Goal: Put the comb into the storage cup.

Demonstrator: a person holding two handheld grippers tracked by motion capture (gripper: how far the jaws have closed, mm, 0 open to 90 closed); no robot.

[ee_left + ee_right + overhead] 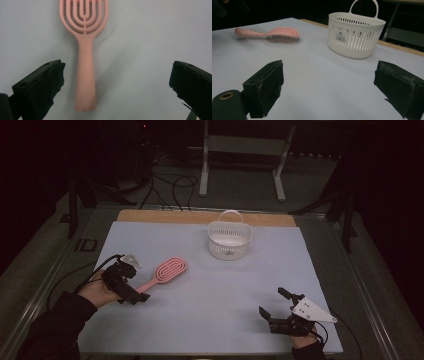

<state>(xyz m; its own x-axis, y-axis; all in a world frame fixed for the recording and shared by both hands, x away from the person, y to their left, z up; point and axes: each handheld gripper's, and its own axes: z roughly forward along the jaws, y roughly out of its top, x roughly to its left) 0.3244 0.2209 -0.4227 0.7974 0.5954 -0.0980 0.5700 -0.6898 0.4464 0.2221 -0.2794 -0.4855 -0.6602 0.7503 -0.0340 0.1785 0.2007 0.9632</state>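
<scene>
A pink hairbrush [167, 271] lies flat on the pale blue mat [215, 315], head toward the back right, handle toward my left gripper [137, 284]. In the left gripper view the brush handle [85, 75] lies between the wide-apart jaws of the left gripper [117, 72], nearer the left jaw, and neither pad touches it. A white slatted basket [229, 240] with a loop handle stands upright at the back of the mat. My right gripper [272, 301] rests open near the front right. Its own view, past the right gripper [329, 72], shows the basket [355, 32] and the brush [274, 33] farther off.
A wooden strip [200, 216] runs along the mat's far edge. Beyond the table, cables [170, 185] lie on the dark floor beside the metal legs of a stand [204, 170]. Metal rails border the table on both sides.
</scene>
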